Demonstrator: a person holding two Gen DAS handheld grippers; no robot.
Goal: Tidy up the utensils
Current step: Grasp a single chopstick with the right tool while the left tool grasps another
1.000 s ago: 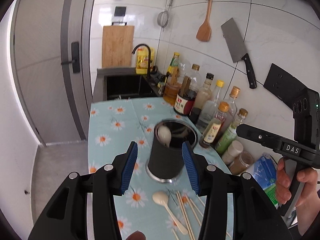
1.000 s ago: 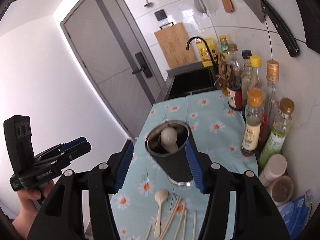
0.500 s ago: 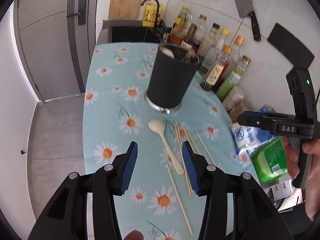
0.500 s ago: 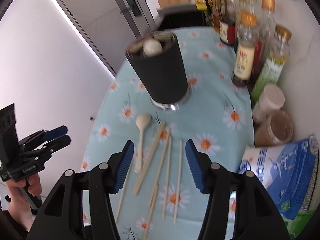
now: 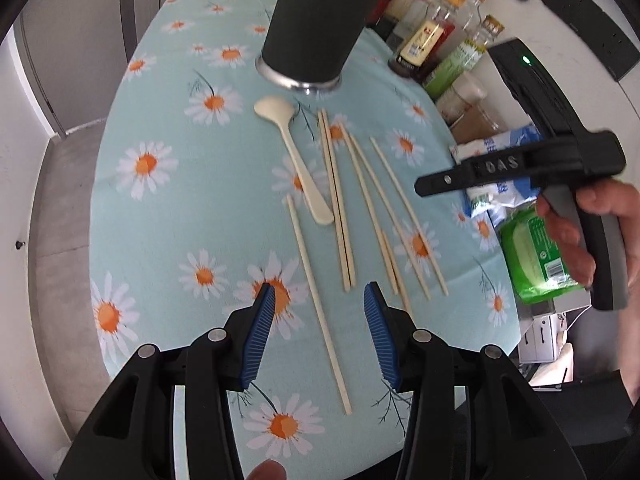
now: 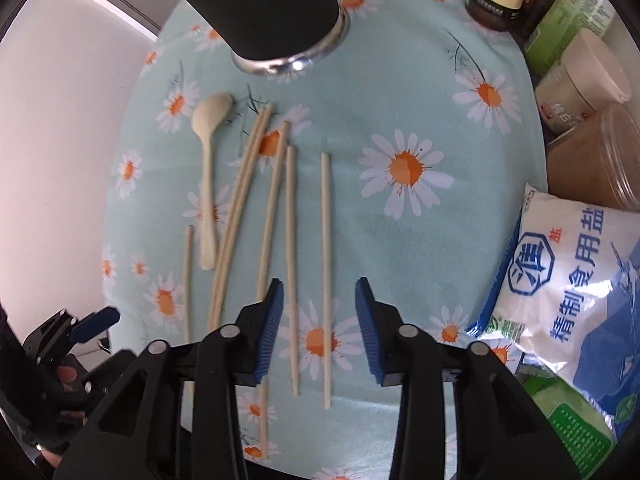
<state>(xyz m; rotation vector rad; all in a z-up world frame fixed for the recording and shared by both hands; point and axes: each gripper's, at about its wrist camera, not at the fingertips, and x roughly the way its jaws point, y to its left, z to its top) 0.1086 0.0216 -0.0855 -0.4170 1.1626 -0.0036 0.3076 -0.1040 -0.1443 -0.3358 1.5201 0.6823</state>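
A black utensil holder (image 5: 320, 20) with a steel base stands on the daisy cloth (image 5: 168, 208); it also shows in the right wrist view (image 6: 272, 8). In front of it lie a cream spoon (image 5: 294, 152) (image 6: 209, 168) and several wooden chopsticks (image 5: 338, 208) (image 6: 326, 264). My left gripper (image 5: 320, 300) is open and empty, hovering over the leftmost chopstick (image 5: 316, 300). My right gripper (image 6: 319, 292) is open and empty over the two rightmost chopsticks. The right gripper also shows in the left wrist view (image 5: 520, 172), and the left one in the right wrist view (image 6: 80, 332).
Sauce bottles (image 5: 428, 36) and jars (image 6: 580, 76) line the wall on the right. A blue-white salt bag (image 6: 568, 280) and a green packet (image 5: 536, 252) lie at the right edge. The counter's left edge drops to the floor (image 5: 60, 208).
Both grippers have tilted down and come closer to the cloth, from facing the holder to hovering over the chopsticks. Both have stayed open and empty.
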